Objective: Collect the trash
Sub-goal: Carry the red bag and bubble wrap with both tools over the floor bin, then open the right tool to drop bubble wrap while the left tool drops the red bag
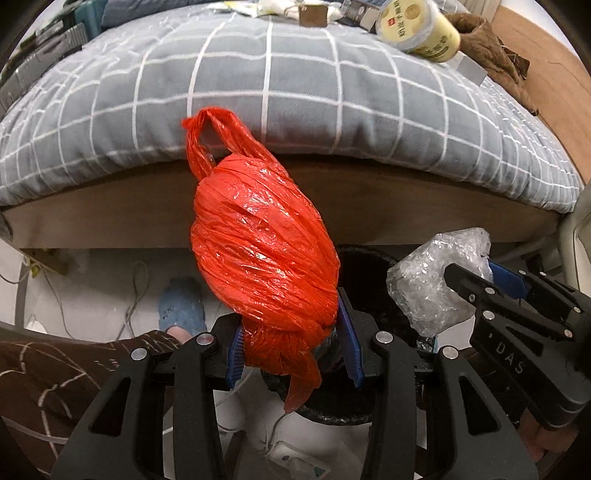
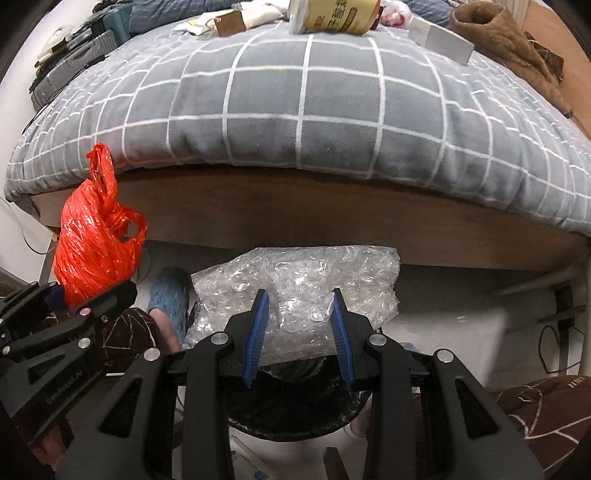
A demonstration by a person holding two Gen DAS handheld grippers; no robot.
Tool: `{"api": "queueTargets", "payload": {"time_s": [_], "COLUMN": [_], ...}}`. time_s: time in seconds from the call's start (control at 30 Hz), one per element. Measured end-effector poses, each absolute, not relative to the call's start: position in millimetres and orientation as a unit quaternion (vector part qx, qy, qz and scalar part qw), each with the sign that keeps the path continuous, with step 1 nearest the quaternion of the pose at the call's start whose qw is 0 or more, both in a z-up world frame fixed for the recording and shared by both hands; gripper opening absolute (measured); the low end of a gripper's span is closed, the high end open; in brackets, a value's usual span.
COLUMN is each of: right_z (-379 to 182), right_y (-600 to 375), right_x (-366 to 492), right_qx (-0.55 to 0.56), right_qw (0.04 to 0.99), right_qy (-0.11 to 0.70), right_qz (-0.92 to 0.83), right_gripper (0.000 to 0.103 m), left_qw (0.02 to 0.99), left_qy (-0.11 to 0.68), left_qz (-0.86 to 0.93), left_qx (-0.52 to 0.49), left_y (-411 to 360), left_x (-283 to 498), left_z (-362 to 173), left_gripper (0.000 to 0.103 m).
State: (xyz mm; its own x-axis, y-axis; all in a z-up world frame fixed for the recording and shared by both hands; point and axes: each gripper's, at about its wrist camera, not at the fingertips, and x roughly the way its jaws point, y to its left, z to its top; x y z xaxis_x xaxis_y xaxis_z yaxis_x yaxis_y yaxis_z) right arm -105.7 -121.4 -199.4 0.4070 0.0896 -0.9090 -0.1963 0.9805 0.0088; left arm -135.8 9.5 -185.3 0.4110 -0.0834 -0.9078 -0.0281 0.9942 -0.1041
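— So, biggest thing first?
— Bed (image 1: pixel 280 74), filling twelve o'clock, with a yellow cup (image 1: pixel 417 27) on it.
— And the tongs?
— Left tongs (image 1: pixel 293 354) are clamped on a red plastic bag (image 1: pixel 266 243); right tongs (image 2: pixel 299 332) pinch bubble wrap (image 2: pixel 295 280). Both hang over a black bin (image 2: pixel 291 406) at six o'clock.

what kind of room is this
Most likely a bedroom: a bed with a grey checked duvet on a wooden frame, a slippered foot on the floor, and a black bin beside it.
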Motion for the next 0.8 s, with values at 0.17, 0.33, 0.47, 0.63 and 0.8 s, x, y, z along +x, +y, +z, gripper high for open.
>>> {"api": "queueTargets", "payload": {"time_s": [0.17, 0.33, 0.47, 0.63, 0.8], "right_z": [-215, -224, -227, -232, -224], "right_y": [-116, -111, -105, -103, -113], "right_x": [-100, -95, -90, -94, -94], "right_qx": [-0.054, -0.051, -0.055, -0.058, -0.055], "right_qw": [0.825, 0.811, 0.808, 0.807, 0.819], "right_qy": [0.556, 0.575, 0.578, 0.579, 0.565], "right_qz": [0.088, 0.094, 0.105, 0.103, 0.089], "right_gripper": [0.033, 0.033, 0.036, 0.049, 0.069], "left_qw": [0.834, 0.826, 0.825, 0.825, 0.825], "left_qy": [0.549, 0.560, 0.561, 0.562, 0.562], "left_qz": [-0.003, 0.010, 0.014, 0.013, 0.005], "left_qx": [-0.052, -0.064, -0.065, -0.063, -0.057], "left_y": [19, 33, 37, 35, 26], "left_x": [-130, -132, -133, -133, -131], "left_z": [-200, -209, -214, -212, -209], "left_gripper": [0.042, 0.042, 0.042, 0.042, 0.042]}}
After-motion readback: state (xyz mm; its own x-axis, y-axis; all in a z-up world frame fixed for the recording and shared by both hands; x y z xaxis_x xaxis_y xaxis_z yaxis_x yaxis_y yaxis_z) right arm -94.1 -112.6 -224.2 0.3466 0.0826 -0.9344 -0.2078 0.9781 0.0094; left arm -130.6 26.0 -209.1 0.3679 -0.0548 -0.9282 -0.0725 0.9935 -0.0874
